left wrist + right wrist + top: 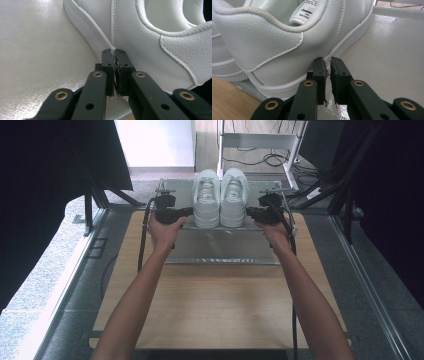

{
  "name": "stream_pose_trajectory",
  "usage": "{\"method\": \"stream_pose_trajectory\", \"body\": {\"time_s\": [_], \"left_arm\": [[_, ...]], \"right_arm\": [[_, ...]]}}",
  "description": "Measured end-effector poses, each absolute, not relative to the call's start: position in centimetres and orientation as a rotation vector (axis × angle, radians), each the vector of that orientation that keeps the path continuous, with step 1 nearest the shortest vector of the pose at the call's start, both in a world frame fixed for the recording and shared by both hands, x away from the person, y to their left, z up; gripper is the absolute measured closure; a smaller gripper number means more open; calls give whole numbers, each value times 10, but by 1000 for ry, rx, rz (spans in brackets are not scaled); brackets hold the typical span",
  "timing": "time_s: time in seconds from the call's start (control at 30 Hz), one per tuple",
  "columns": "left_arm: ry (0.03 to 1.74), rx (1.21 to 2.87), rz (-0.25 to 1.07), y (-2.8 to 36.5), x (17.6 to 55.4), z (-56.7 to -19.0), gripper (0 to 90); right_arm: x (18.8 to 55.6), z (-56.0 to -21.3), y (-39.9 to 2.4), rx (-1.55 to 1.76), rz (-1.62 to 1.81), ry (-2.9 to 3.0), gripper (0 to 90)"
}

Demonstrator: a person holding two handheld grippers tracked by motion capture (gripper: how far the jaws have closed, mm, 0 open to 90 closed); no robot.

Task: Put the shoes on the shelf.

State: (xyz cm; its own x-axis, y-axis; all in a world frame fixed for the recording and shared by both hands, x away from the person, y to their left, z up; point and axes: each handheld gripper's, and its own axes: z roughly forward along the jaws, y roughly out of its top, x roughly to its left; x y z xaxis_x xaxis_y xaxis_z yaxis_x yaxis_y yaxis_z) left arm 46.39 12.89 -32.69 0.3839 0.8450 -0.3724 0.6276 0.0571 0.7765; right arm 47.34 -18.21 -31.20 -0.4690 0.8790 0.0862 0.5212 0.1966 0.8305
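Flanking a pair of white shoes (pixel 220 197) at upper centre of the high view on a silvery tray (pixel 220 247), the left gripper (pixel 189 211) is clenched empty against the left sole edge, the right gripper (pixel 248 211) nearly clenched beside the right sole, contact there unclear.

From above, both hands cover the left claw (pixel 186 212) and right claw (pixel 250 212) tips beside the white shoes (pixel 220 197); the tongue label (pixel 308 10) print is too blurred to read
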Motion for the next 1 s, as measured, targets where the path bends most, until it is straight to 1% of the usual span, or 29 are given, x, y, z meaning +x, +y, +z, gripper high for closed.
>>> {"method": "stream_pose_trajectory", "body": {"time_s": [0.03,0.07,0.1,0.13,0.17,0.27,0.3,0.33,0.4,0.47,0.5,0.53,0.6,0.63,0.67,0.7,0.8,0.83,1.0], "left_arm": [[1327,1660,307,127,462,-326,868],[1327,1660,307,127,462,-326,846],[1332,1657,318,127,462,-327,846],[1333,1649,323,129,461,-327,742],[1317,1596,302,135,458,-329,708],[1268,1589,297,141,454,-328,616],[1250,1597,326,142,451,-327,584],[1240,1614,356,144,448,-326,584],[1189,1613,392,148,437,-322,522],[1166,1613,396,149,433,-321,481],[1141,1612,399,151,429,-320,481],[1115,1609,392,152,424,-319,462],[1072,1615,384,155,413,-319,413],[1042,1632,384,158,402,-321,384],[1042,1632,384,158,402,-321,379],[1020,1649,367,160,392,-326,379],[999,1670,337,162,383,-332,360],[985,1676,320,163,374,-338,359],[971,1685,313,164,358,-351,342]], "right_arm": [[472,-311,-181,1299,1166,2069,836],[472,-311,-181,1299,1166,2069,836],[471,-311,-181,1296,1164,2070,823],[468,-311,-183,1283,1173,2069,796],[466,-310,-184,1275,1183,2061,794],[459,-309,-188,1260,1190,2033,782],[452,-306,-192,1238,1217,2022,754],[452,-306,-192,1238,1217,2022,754],[440,-303,-198,1190,1263,2018,725],[435,-303,-199,1168,1275,2019,711],[431,-303,-200,1147,1286,2018,699],[426,-304,-201,1127,1291,2011,691],[417,-308,-202,1090,1300,2015,664],[408,-314,-203,1053,1307,2029,638],[404,-317,-204,1032,1313,2040,628],[399,-319,-204,1016,1323,2052,617],[392,-324,-205,973,1336,2075,598],[385,-328,-206,968,1351,2074,587],[375,-339,-213,996,1419,2074,582]]}}
